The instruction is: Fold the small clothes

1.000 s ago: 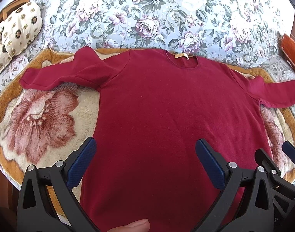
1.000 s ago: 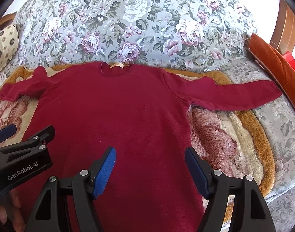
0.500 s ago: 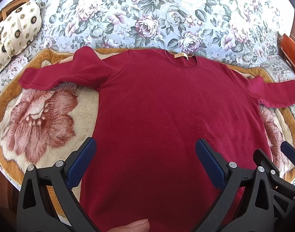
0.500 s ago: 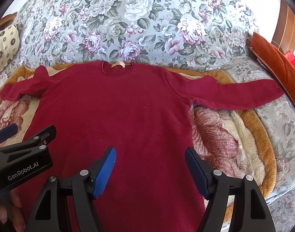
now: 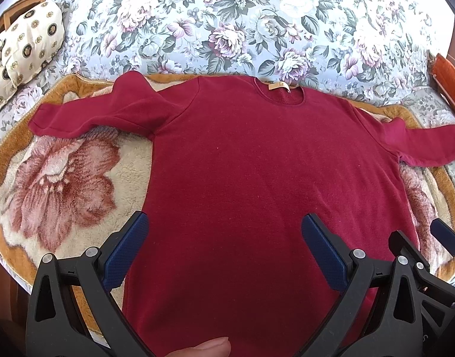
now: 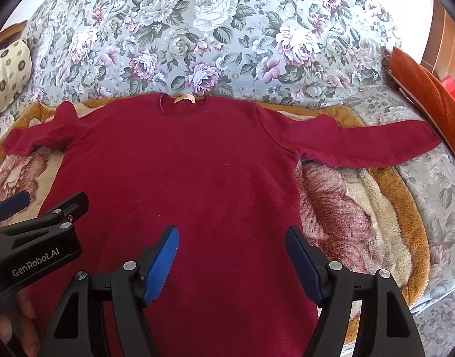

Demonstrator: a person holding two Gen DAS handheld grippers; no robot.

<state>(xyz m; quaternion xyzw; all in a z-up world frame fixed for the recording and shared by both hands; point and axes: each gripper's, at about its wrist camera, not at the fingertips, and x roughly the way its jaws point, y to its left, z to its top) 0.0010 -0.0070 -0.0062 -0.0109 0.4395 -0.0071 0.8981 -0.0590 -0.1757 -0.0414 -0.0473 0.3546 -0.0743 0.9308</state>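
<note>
Plush blanket, red sweater — hem cut off, tools gaping.

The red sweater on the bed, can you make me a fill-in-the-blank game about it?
1. The sweater lies flat with both ____ spread out to the sides.
2. Its colour is dark ____.
3. The left tool and the right tool are both ____, holding nothing.
4. The blanket under the sweater shows a big ____.

Missing words: sleeves; red; open; flower
</note>
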